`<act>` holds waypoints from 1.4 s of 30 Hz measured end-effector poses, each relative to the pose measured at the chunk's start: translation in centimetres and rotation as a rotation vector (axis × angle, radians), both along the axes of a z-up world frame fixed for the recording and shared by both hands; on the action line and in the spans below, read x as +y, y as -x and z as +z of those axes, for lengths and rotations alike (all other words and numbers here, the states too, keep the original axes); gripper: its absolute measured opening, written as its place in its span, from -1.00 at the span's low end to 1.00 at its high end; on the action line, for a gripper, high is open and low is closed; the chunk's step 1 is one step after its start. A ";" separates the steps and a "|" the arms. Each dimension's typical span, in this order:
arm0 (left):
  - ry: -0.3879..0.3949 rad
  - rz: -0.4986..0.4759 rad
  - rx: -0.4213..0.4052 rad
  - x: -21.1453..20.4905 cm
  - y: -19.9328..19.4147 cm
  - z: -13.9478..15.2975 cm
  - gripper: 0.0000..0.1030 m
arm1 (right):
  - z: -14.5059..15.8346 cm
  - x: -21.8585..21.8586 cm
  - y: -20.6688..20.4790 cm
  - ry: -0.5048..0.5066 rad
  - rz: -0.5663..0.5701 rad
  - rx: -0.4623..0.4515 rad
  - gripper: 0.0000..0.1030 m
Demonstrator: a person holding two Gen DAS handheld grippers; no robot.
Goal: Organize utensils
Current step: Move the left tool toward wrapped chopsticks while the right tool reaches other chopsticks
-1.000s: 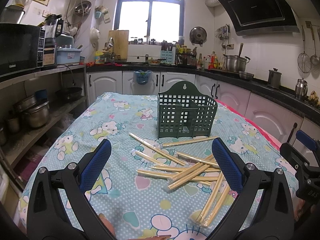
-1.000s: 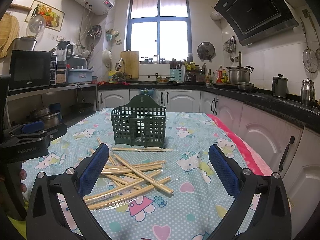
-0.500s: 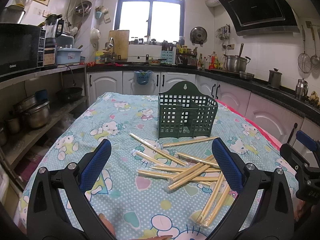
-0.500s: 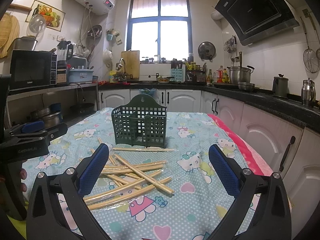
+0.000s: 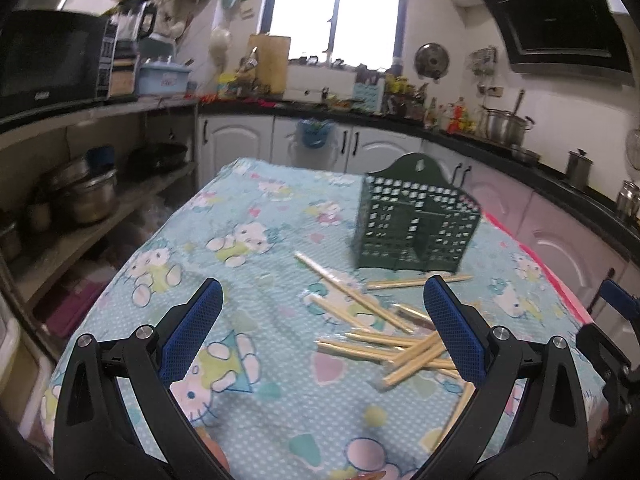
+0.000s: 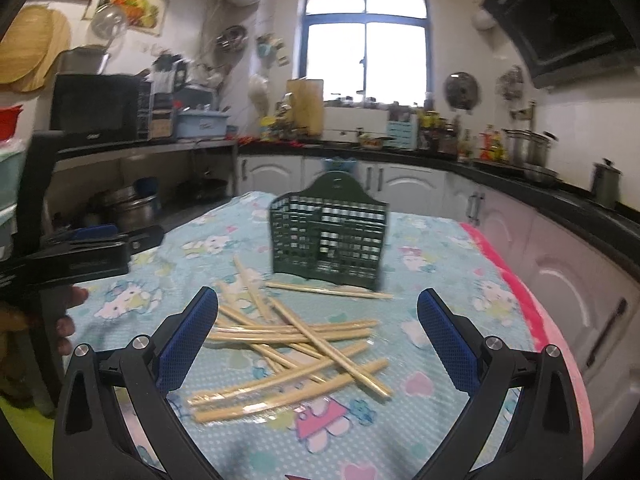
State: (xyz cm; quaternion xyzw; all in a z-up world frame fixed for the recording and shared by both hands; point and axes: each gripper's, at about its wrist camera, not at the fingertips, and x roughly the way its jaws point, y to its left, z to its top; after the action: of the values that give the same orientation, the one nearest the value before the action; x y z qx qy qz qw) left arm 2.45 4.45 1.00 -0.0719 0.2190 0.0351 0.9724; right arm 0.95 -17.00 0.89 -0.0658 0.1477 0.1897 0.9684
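Left tongs (image 5: 320,320): wide open, blue pads spread far apart, nothing between them, hovering above the table's near half. In the right wrist view they show as a black body at the left edge (image 6: 80,256), with the holder's fingers beneath.

Right tongs (image 6: 318,320): wide open too, empty, poised over the pile of chopsticks. Their blue-tipped edge peeks in at the far right of the left wrist view (image 5: 616,296).

Chopsticks (image 6: 296,340): a loose, criss-crossed heap of pale wooden sticks lying flat on the table, some in clear wrappers, just in front of the holder. From the left wrist view the heap (image 5: 392,340) sits toward the table's right side, partly behind the right-hand pad.

Single chopstick (image 6: 328,290): lying crosswise right at the holder's foot, apart from the main heap.

Utensil holder (image 6: 328,236): dark green, lattice-walled, standing upright past the chopsticks, toward the table's far end and right of centre; no sticks visible inside. Seen also in the left wrist view (image 5: 416,228).

Table (image 5: 248,240): covered in a light-blue cartoon-cat cloth, pink trim along its right edge.

Surroundings: kitchen counter with white cabinets (image 6: 400,180) beyond the table, window above.
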 end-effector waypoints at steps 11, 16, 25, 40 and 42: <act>0.053 -0.008 0.015 3.6 -2.1 0.8 0.80 | 1.1 4.7 -5.0 0.025 0.126 0.100 0.88; 0.075 -0.004 0.051 4.8 -4.0 1.0 0.80 | 1.2 5.2 -7.7 0.031 0.138 0.168 0.88; 0.127 -0.061 0.210 5.6 -10.5 0.0 0.80 | -0.1 6.0 -12.0 0.140 0.190 0.281 0.57; 0.387 -0.102 0.464 7.5 -18.9 -6.3 0.26 | -5.4 8.7 -17.6 0.303 0.341 0.543 -0.14; 0.454 -0.102 0.488 7.8 -19.8 -7.3 0.23 | -5.8 9.0 -18.2 0.302 0.349 0.566 -0.19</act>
State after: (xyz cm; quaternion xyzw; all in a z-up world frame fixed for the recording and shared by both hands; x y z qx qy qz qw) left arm 22.21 12.30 -6.26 -0.2652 0.4511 -0.0472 0.8509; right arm 19.15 -8.00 -4.94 -0.1773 0.4225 0.3389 0.8217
